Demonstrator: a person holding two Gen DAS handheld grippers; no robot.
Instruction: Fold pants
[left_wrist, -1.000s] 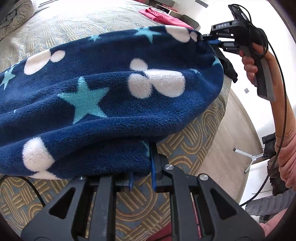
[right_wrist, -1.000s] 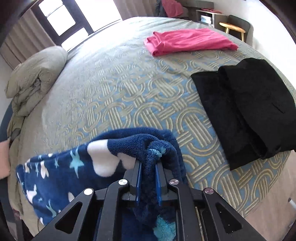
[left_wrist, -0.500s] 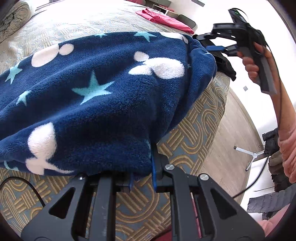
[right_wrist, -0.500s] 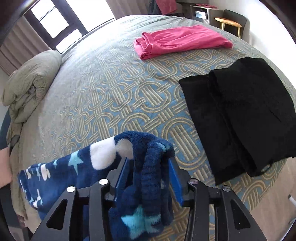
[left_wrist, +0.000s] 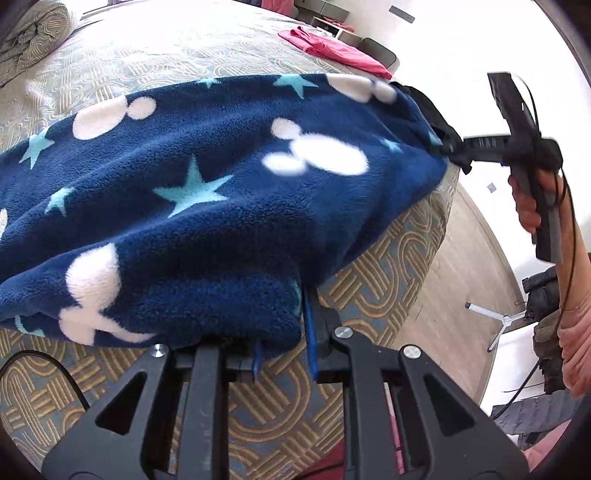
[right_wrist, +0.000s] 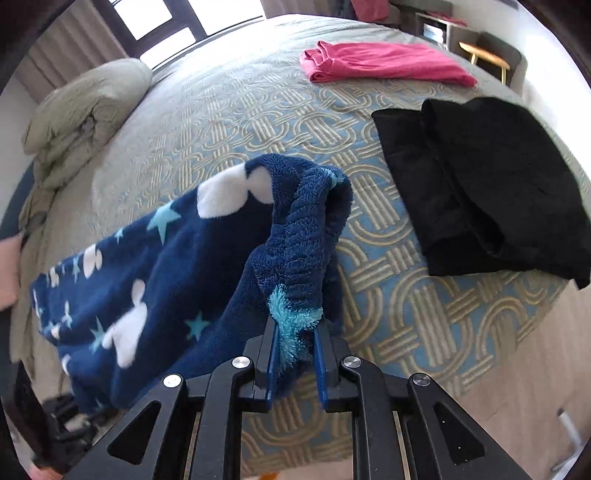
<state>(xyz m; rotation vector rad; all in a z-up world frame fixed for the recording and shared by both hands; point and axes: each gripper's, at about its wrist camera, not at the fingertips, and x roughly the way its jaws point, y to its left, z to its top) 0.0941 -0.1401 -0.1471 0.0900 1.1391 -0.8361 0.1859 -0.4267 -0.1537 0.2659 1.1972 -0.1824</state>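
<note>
Navy fleece pants (left_wrist: 221, 192) with white shapes and teal stars hang stretched between my two grippers above the patterned bed (left_wrist: 369, 295). My left gripper (left_wrist: 282, 350) has a thick fold of the hem between its blue pads, and its jaws are opening slightly. My right gripper (right_wrist: 295, 358) is closing on the ribbed waistband edge (right_wrist: 299, 258), with teal fuzz squeezed between the pads. Seen from the left wrist, the right gripper (left_wrist: 448, 149) pinches the far corner, held by a hand (left_wrist: 528, 206).
A folded black garment (right_wrist: 480, 184) lies on the bed's right side and a folded pink one (right_wrist: 388, 61) further back. A rolled grey quilt (right_wrist: 81, 110) sits at the far left. Wood floor (left_wrist: 461, 277) and a tripod (left_wrist: 495, 321) lie beyond the bed's edge.
My right gripper opened wide, then closed again on the waistband edge. It moved right and lower, pulling the pants taut. The left gripper stayed put, its pads slightly further apart.
</note>
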